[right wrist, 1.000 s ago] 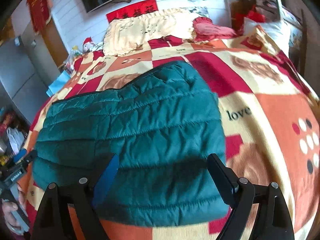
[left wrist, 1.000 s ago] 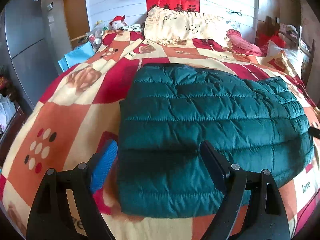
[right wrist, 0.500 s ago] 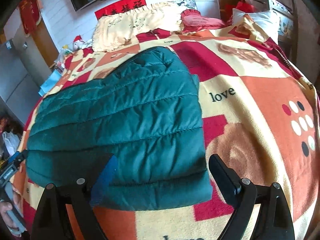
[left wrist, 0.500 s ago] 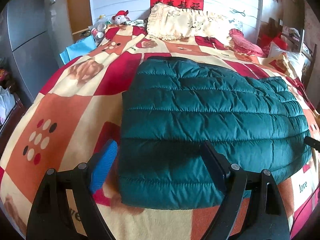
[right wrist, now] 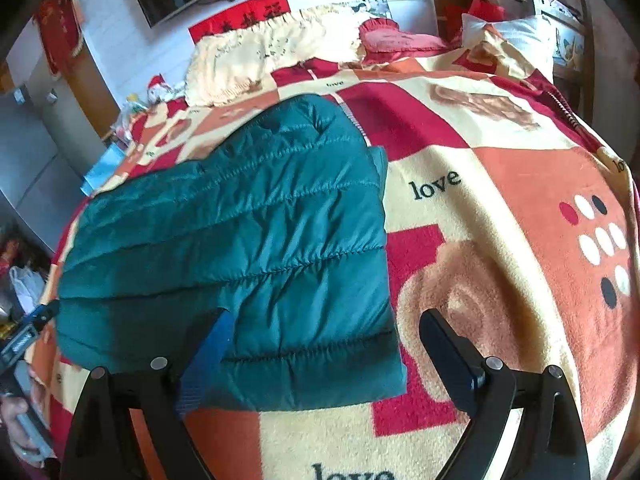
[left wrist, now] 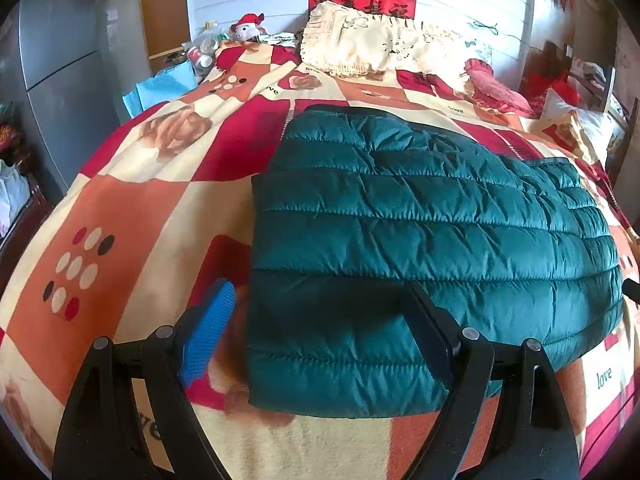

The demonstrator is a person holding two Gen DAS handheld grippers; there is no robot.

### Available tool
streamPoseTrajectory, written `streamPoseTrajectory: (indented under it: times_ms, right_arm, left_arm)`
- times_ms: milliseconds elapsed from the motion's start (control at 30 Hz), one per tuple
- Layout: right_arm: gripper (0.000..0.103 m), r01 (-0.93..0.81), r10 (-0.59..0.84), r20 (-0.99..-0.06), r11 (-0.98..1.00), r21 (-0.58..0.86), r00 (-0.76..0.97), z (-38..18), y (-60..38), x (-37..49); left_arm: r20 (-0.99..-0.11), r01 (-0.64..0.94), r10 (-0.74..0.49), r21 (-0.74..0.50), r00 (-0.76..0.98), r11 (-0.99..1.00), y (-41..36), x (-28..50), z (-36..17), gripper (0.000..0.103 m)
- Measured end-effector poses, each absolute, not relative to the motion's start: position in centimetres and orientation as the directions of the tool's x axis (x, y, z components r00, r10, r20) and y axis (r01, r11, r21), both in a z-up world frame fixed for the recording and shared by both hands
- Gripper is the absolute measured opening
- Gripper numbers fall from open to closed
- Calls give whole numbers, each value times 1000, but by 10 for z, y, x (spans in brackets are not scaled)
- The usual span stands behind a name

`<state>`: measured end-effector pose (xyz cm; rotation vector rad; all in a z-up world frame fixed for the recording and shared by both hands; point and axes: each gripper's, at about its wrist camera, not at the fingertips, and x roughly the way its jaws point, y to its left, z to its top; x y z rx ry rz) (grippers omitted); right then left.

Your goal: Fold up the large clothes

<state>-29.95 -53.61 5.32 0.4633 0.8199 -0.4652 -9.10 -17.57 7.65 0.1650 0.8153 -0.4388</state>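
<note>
The dark teal quilted down jacket [left wrist: 420, 240] is lying folded into a compact rectangle on the bed, which is covered by a red, orange and cream checked blanket printed with "love" [left wrist: 132, 216]. Compared with one second ago, both views are showing the jacket lower and further from the camera, with more blanket visible in front of its near hem. This indicates that both claws are backing away from the garment.

The left claw [left wrist: 316, 320] is standing wide open and holding nothing; its blue-padded finger is over the blanket beside the jacket's left edge, its black finger over the near hem. The right claw [right wrist: 324, 340] is likewise wide open and empty, straddling the near right corner [right wrist: 384, 376] of the jacket. Whether either finger is touching the fabric cannot be determined.

The jacket's outline is remaining unchanged across the interval, so the fold is holding without support. In judgement, the folding step is complete or nearly so. A cream frilled pillow [left wrist: 372, 44] is resting at the head of the bed, well apart from the jacket.
</note>
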Motion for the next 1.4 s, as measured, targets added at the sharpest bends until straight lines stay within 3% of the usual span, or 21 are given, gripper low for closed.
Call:
streamPoseTrajectory:
  times_ms: [400,667,800,1133,1400]
  right_arm:
    - [100,537,-190,-770,813,224,609,53,-542,-291]
    - [102,562,-174,-776,784,263,606,41,-559,-280]
    - [103,560,-148,-771,771,302,620,34,-572,-271]
    - [103,485,-28,-734,768,419,678,23,-597,-242]
    - [103,413,77,-737,787,459,672,12,-598,-206]
  left_arm:
    - [-745,448,-340,-61,574,892,-170,-76,71,85]
    - [-749,338,-504,-384,430,859,-142,-30,55,85]
    - [-741,300,-567,-483,360,822,-139,-12,44,85]
    - [-735,305,-629,-556,254,773,-154,9,28,102]
    - [-719,311,-655,-583,233,751,-169,15,19,103]
